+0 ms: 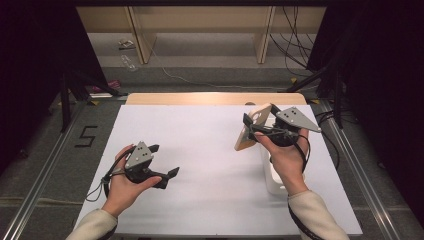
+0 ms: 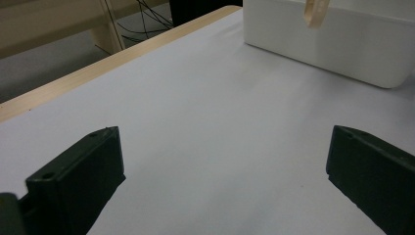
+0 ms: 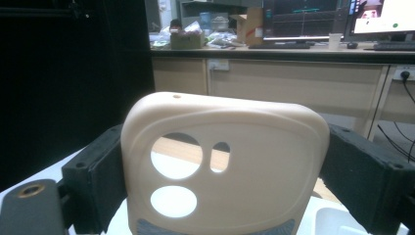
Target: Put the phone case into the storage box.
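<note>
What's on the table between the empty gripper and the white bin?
Nothing: in the left gripper view, only bare white table stretches from the left gripper to the white bin.

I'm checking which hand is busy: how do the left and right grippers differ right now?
The right gripper is shut on a beige phone case; the left gripper is open with nothing between its jaws. The right gripper is lifted near the white bin; the left gripper sits low over the white table. Both have black jaws and a grey plate.
</note>
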`<state>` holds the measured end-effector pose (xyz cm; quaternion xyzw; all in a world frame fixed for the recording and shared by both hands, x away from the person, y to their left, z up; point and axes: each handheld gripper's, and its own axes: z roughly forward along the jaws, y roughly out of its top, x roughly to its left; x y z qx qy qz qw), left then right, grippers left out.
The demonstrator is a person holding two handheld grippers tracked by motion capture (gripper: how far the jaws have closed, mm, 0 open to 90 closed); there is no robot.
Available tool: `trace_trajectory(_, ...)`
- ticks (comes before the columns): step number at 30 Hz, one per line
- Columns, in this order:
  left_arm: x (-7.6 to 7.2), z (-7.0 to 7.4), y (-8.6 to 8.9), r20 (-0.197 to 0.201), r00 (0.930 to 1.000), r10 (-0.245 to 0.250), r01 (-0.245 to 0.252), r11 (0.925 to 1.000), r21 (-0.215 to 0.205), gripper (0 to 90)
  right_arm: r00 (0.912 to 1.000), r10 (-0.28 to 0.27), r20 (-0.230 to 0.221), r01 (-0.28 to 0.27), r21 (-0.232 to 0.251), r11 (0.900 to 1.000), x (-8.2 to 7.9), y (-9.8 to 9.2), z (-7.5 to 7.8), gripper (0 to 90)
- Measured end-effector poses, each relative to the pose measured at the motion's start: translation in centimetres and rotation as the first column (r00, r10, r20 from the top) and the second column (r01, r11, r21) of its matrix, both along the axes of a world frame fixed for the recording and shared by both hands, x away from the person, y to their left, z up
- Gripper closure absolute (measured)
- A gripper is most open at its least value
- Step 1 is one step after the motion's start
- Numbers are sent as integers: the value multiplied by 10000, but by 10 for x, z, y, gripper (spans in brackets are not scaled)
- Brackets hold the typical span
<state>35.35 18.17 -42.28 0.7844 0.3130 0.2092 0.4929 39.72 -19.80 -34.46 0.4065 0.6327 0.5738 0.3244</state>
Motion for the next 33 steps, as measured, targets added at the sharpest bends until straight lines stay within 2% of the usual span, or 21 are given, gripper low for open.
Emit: trace_trajectory(33,1,0,2,-8,10000,54,-54,10000,-47,3,9968,-770,196,768,94,9970,5,-25,6,118)
